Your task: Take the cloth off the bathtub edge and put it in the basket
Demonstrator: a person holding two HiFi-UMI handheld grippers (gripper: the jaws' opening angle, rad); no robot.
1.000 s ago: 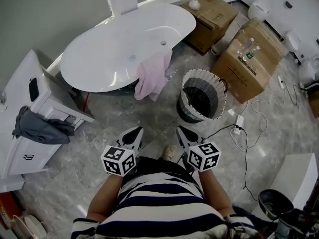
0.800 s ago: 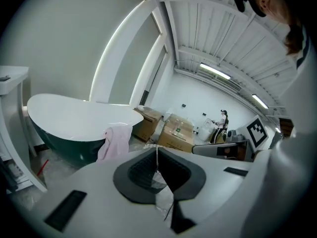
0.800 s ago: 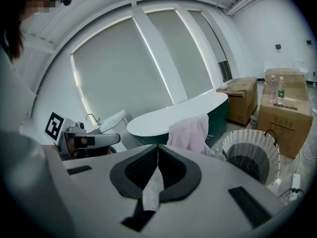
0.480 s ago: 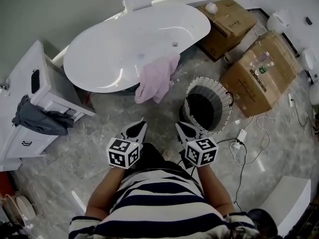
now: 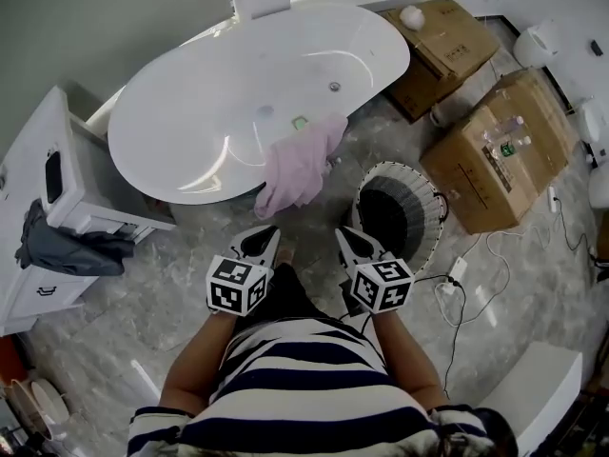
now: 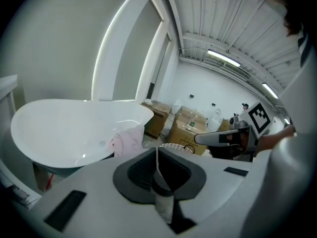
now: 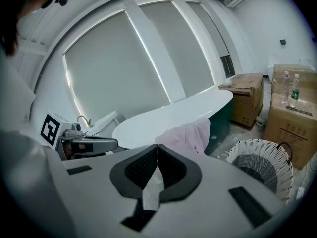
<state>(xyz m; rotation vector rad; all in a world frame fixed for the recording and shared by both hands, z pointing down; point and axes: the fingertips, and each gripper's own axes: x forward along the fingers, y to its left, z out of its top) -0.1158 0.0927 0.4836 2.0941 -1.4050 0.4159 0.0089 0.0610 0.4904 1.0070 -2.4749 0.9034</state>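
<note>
A pink cloth (image 5: 303, 165) hangs over the near edge of the white bathtub (image 5: 219, 93); it also shows in the left gripper view as the cloth (image 6: 128, 142) and in the right gripper view as the cloth (image 7: 188, 134). The woven basket (image 5: 400, 209) stands on the floor to the cloth's right, with its rim (image 7: 257, 157) low at the right of the right gripper view. My left gripper (image 5: 259, 243) and right gripper (image 5: 350, 243) are held side by side in front of my body, short of the tub. Both are shut and hold nothing.
Two cardboard boxes (image 5: 495, 146) (image 5: 433, 36) stand right of the tub, behind the basket. A white cabinet (image 5: 57, 198) with a grey garment (image 5: 62, 246) on it is at the left. Cables and a power strip (image 5: 455, 272) lie on the marble floor at the right.
The view has shifted closer to the tub; the tub, cloth and basket sit lower and nearer in the frame. Both grippers stay shut, side by side.
</note>
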